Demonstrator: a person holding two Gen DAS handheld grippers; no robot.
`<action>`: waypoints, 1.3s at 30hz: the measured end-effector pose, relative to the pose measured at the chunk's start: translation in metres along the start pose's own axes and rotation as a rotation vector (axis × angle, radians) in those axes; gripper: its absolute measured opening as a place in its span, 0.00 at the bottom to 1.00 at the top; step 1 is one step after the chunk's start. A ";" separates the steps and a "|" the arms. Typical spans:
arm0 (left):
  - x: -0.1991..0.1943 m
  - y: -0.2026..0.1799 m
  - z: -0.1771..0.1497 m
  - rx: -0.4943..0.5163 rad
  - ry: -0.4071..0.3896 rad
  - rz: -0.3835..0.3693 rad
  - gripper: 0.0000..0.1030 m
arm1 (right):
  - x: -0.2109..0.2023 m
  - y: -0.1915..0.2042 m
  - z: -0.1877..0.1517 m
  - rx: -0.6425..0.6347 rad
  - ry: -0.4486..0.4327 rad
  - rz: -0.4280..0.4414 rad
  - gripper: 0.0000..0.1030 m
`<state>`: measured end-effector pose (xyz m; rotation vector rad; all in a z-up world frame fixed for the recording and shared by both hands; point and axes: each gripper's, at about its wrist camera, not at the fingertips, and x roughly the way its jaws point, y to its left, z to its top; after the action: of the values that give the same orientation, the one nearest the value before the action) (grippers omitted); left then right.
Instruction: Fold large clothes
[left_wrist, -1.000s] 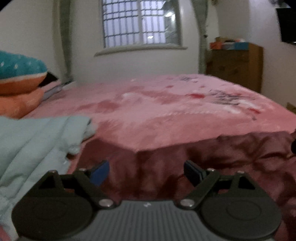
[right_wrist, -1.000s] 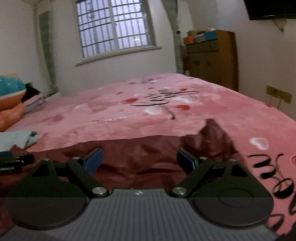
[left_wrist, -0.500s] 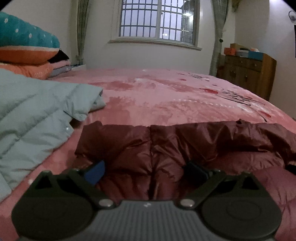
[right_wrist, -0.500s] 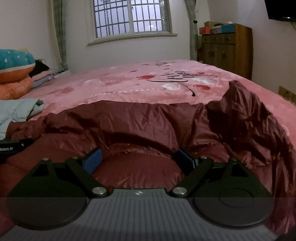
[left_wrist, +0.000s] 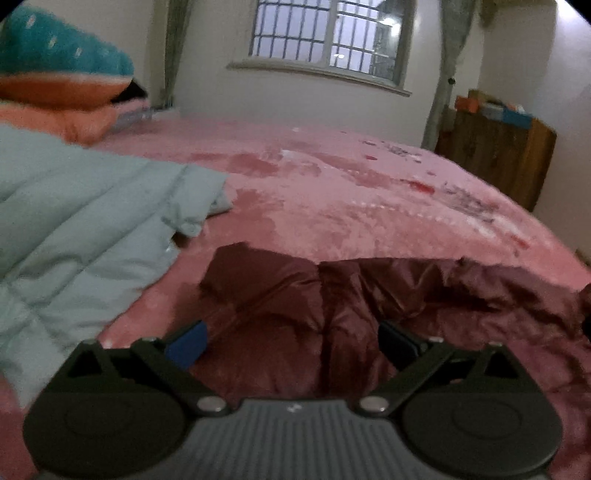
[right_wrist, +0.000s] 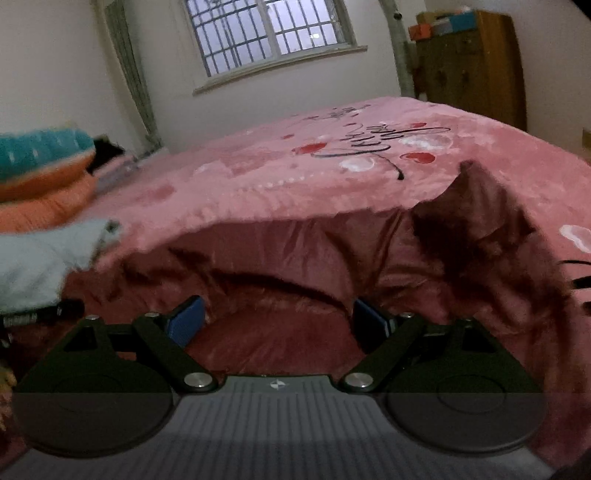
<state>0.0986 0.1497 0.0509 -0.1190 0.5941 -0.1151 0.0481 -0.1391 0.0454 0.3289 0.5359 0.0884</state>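
A maroon padded jacket (left_wrist: 280, 306) lies rumpled on the pink bed (left_wrist: 332, 192), its far edge folded over. My left gripper (left_wrist: 291, 343) hovers just above its near part, jaws wide open and pressing on nothing. In the right wrist view the same jacket (right_wrist: 295, 254) spreads ahead, with a dark furry flap (right_wrist: 480, 221) standing up at the right. My right gripper (right_wrist: 277, 325) is open over the cloth too, and its blue pads (right_wrist: 184, 325) grip nothing. The dark tip of the left gripper (right_wrist: 40, 314) shows at the left edge.
A pale green quilted jacket (left_wrist: 74, 240) lies on the bed to the left, close to the maroon one. Teal and orange pillows (left_wrist: 55, 85) are stacked at the far left. A wooden dresser (left_wrist: 495, 155) stands by the right wall under a barred window (left_wrist: 328, 40).
The maroon jacket, which rose close in front of both cameras a second ago, now lies lower and flatter on the bed. Both views have tilted, and the left one shows more of the pale jacket.
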 end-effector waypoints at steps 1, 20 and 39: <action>-0.006 0.008 0.001 -0.021 0.013 -0.014 0.96 | -0.012 -0.007 0.006 0.018 -0.017 0.005 1.00; 0.005 0.091 -0.023 -0.298 0.256 -0.233 0.96 | -0.066 -0.186 -0.013 0.533 0.084 0.093 1.00; 0.036 0.088 -0.025 -0.303 0.308 -0.415 0.99 | -0.019 -0.129 -0.021 0.455 0.186 0.443 1.00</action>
<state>0.1207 0.2296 -0.0019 -0.5264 0.8872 -0.4522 0.0211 -0.2583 -0.0052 0.8885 0.6587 0.4315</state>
